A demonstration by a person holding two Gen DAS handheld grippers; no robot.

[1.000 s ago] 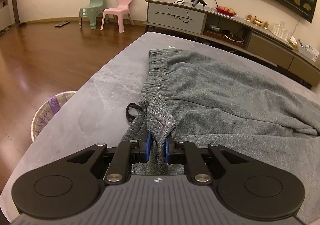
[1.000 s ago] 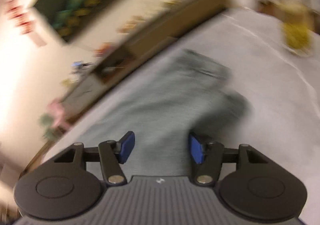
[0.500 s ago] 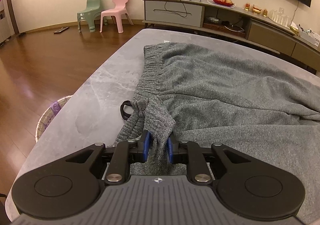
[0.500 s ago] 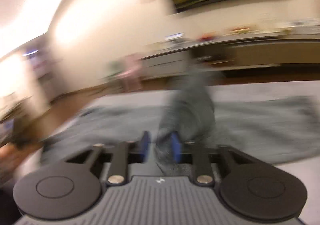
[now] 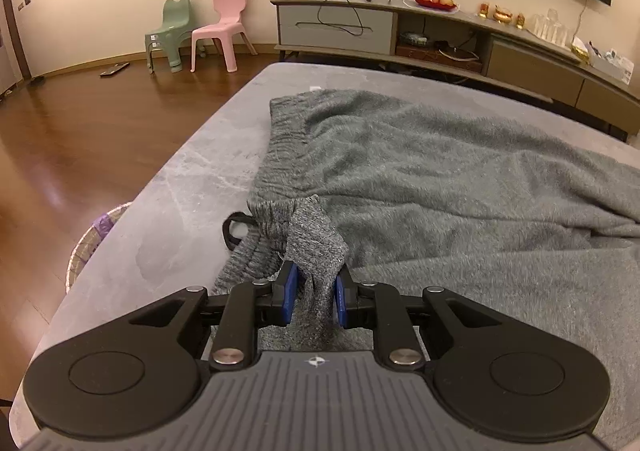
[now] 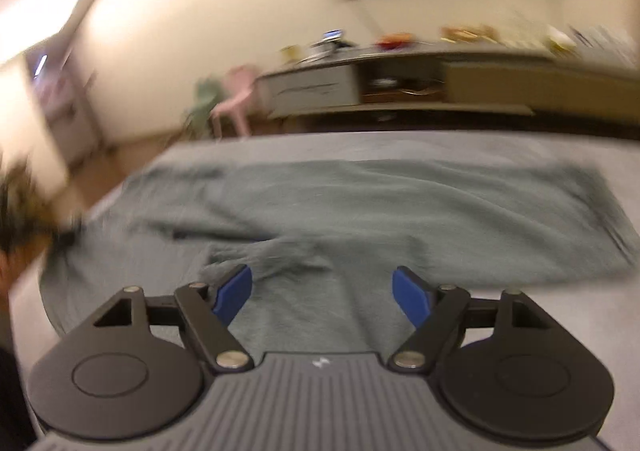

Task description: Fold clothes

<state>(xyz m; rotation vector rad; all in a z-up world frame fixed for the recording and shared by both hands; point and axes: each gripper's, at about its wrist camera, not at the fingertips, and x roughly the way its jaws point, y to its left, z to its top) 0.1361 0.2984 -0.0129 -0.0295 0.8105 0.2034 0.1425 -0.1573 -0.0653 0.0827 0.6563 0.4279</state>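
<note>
Grey sweatpants [image 5: 440, 179] lie spread on the grey marble table [image 5: 192, 179], waistband at the left end. My left gripper [image 5: 314, 293] is shut on a bunched fold of the waistband corner, with the black drawstring loop [image 5: 234, 229] beside it. In the blurred right wrist view the pants [image 6: 360, 203] lie flat across the table. My right gripper [image 6: 322, 291] is open and empty just above the near edge of the cloth.
A woven basket [image 5: 90, 239] stands on the wood floor left of the table. A green chair [image 5: 168, 35] and a pink chair [image 5: 220, 29] stand by the far wall. A long sideboard [image 5: 400, 31] runs behind the table.
My right gripper was shut on a raised fold of the pants half a second ago; now it is open and the cloth lies flat. My left gripper keeps its hold and has hardly moved.
</note>
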